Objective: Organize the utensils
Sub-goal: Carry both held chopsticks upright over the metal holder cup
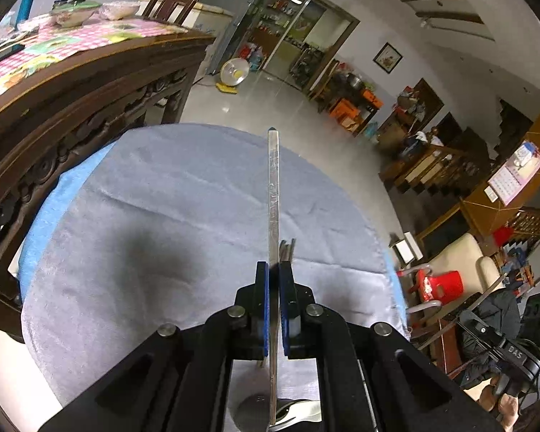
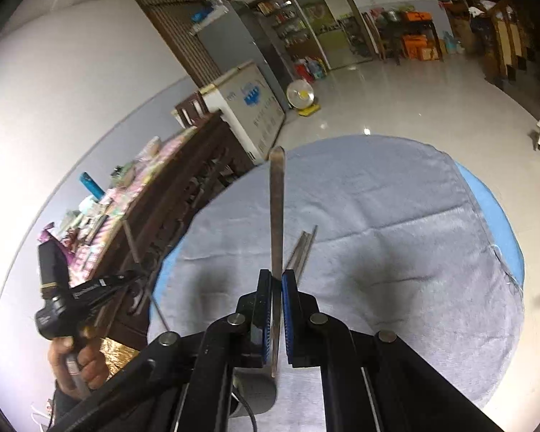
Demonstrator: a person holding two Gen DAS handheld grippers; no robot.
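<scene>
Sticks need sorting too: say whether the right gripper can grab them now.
Probably not: the right gripper is shut on a handle. The sticks lie clear on the cloth just beside it, but its jaws are full.

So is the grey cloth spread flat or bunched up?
Spread flat: the grey cloth lies open over the round table, showing only light fold creases.
</scene>
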